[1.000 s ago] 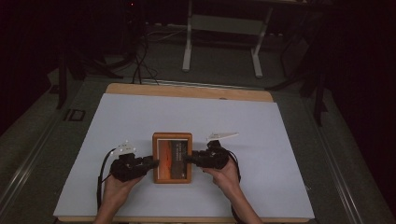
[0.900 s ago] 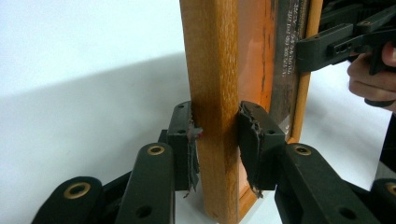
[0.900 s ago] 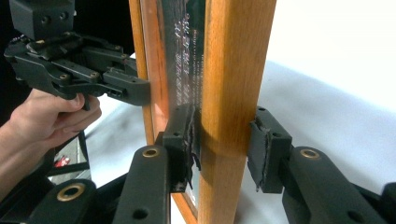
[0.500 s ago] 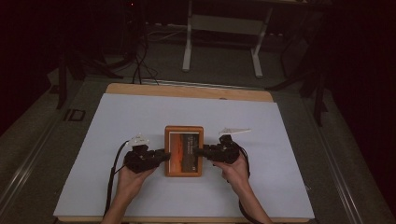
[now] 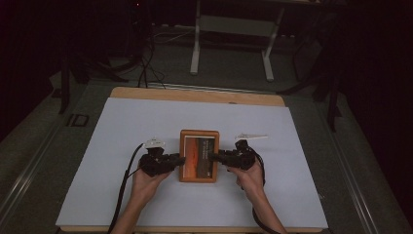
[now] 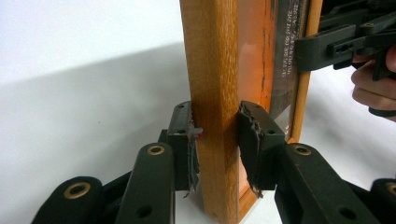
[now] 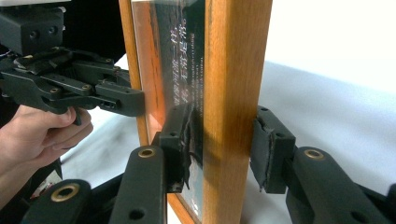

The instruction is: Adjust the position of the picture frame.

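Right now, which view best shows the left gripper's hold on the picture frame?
The left gripper view: both pads of the left gripper press the picture frame on its wooden side rail. The high view shows the whole frame flat between both grippers, too small to judge contact. The right gripper view shows that gripper across the frame.

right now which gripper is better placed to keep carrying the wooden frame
Left. The left gripper has both pads pressed on the wooden frame edge. The right gripper straddles the opposite edge with a visible gap at one pad.
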The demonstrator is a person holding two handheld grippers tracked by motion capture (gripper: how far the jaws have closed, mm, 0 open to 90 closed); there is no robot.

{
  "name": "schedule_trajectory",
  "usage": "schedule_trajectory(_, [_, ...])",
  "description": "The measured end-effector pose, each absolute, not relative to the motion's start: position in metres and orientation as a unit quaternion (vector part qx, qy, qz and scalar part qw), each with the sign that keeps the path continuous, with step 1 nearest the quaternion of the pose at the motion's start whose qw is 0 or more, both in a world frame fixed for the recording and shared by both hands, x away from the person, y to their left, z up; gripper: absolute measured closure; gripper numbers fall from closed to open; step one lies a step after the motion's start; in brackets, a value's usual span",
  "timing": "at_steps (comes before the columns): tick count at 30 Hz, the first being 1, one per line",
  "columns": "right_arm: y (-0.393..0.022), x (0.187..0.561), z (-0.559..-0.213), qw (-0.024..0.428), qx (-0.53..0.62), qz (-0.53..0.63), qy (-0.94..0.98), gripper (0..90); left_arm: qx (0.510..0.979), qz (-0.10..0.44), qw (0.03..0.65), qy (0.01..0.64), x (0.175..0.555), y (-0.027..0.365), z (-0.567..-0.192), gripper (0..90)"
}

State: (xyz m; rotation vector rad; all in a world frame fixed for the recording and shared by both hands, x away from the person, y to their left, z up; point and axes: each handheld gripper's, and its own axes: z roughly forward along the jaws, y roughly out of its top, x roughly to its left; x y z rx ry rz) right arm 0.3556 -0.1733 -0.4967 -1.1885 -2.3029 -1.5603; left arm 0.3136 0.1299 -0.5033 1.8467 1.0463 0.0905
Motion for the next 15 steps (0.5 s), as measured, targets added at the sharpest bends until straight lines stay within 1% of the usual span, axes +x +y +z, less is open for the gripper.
schedule_trajectory(15, [-0.1800, 0.3569, -0.5049, 0.066, -0.407, -0.516, -0.751, 61.3, 0.755, 0.017, 0.487, 0.439, 0.3198, 0.1266, -0.5086, 67.5])
